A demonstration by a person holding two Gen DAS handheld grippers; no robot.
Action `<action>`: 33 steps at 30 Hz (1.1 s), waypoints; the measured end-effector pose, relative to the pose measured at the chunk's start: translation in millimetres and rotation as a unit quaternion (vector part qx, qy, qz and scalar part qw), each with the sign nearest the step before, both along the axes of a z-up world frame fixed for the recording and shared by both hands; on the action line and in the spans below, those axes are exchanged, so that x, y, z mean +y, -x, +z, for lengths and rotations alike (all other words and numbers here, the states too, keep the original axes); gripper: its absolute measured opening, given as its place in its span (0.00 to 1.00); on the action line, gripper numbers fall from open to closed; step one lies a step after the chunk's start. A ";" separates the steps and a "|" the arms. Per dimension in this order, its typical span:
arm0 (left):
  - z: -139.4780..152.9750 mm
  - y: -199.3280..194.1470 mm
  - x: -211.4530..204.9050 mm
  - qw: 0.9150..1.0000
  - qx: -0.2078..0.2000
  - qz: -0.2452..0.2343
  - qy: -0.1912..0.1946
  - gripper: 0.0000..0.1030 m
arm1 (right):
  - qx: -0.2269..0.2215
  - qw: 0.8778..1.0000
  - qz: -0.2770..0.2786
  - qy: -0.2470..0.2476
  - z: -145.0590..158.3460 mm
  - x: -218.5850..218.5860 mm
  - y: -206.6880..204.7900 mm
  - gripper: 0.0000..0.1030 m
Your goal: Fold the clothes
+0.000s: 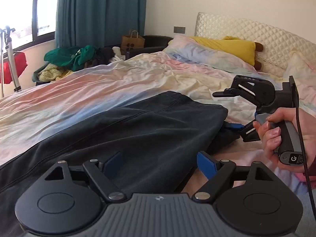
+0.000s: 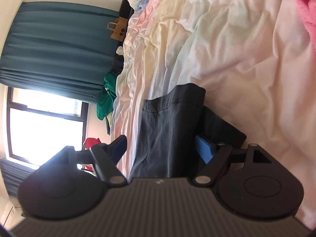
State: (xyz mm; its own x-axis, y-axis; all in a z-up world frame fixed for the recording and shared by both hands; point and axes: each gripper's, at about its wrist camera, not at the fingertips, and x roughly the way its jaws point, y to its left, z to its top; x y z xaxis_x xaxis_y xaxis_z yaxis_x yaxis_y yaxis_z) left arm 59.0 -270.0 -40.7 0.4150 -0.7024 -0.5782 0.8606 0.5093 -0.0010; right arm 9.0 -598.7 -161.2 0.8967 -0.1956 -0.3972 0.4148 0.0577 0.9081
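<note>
A dark charcoal garment [image 1: 138, 130] lies on the bed, a folded layer on top with a seamed hem toward the far end; it also shows in the right wrist view [image 2: 167, 130]. My left gripper [image 1: 160, 163] is open, its blue pads either side of the garment's near edge. My right gripper [image 2: 162, 148] is open and turned on its side, one finger above the folded layer and one under it. In the left wrist view the right gripper [image 1: 230, 110] sits at the garment's right corner, held by a hand.
The bed [image 1: 98, 90] has a rumpled pastel duvet. Pillows [image 1: 207, 53] and a quilted headboard are at the back right. A clothes pile [image 1: 73, 57] and paper bag [image 1: 132, 41] lie beyond the bed's far side. A pink fluffy item [image 2: 308, 9] lies at right.
</note>
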 end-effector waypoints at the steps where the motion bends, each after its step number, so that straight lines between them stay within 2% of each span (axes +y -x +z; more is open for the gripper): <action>1: -5.3 -0.2 -19.9 1.000 -0.004 -0.014 0.000 0.82 | -0.001 1.000 -0.003 -0.002 -1.2 0.5 0.2 0.76; 6: -34.9 -2.9 -118.1 0.997 -0.024 -0.070 -0.022 0.82 | -0.012 0.999 -0.047 0.021 2.2 -3.4 18.9 0.76; 9: -53.7 -0.8 -165.9 0.995 -0.027 -0.087 -0.045 0.77 | -0.017 0.997 -0.065 0.031 -0.5 -8.1 29.7 0.76; 11: -64.1 0.4 -188.3 0.993 -0.023 -0.098 -0.058 0.71 | -0.008 0.997 -0.070 0.038 -3.3 -11.5 30.6 0.76; 12: -67.8 1.2 -196.8 0.992 -0.019 -0.108 -0.065 0.61 | -0.004 0.997 -0.069 0.041 -4.5 -12.7 29.8 0.76; 13: -72.4 2.5 -207.5 0.991 -0.018 -0.115 -0.073 0.55 | -0.003 0.997 -0.070 0.042 -5.5 -13.4 29.0 0.76; 17: -84.5 9.0 -231.4 0.989 -0.041 -0.114 -0.081 0.56 | -0.006 0.996 -0.073 0.044 -8.9 -15.2 27.9 0.76; 18: -87.5 8.3 -236.2 0.990 -0.042 -0.110 -0.082 0.49 | -0.007 0.996 -0.075 0.046 -9.3 -15.3 29.2 0.76; 19: -90.1 5.0 -240.2 0.990 -0.039 -0.102 -0.083 0.33 | -0.007 0.996 -0.078 0.048 -9.6 -15.4 30.4 0.76; 21: -87.0 -3.9 -236.4 0.993 -0.024 -0.091 -0.073 0.14 | -0.009 0.995 -0.081 0.055 -9.1 -16.2 32.3 0.76; 22: -80.0 -10.3 -227.7 0.995 -0.015 -0.083 -0.051 0.09 | -0.011 0.995 -0.081 0.058 -8.2 -17.6 32.8 0.76; 24: -60.9 -25.9 -201.7 0.998 0.007 -0.062 0.004 0.07 | -0.015 0.995 -0.078 0.066 -4.8 -21.5 34.0 0.76; 26: -36.6 -46.8 -163.5 0.996 0.037 -0.031 0.072 0.06 | -0.018 0.994 -0.073 0.082 1.7 -27.1 35.5 0.76; 27: -24.5 -58.6 -142.4 0.993 0.053 -0.012 0.107 0.06 | -0.017 0.993 -0.066 0.095 6.1 -30.4 34.9 0.76; 29: -9.8 -79.2 -104.2 0.985 0.081 0.022 0.149 0.05 | -0.008 0.992 -0.042 0.122 14.7 -37.9 29.2 0.76; 31: 4.6 -99.7 -66.1 0.974 0.108 0.057 0.190 0.04 | 0.011 0.990 -0.006 0.143 24.6 -49.4 17.7 0.76; 33: 13.8 -105.6 -33.1 0.966 0.108 0.061 0.225 0.04 | 0.025 0.986 0.044 0.158 34.9 -61.9 -0.8 0.76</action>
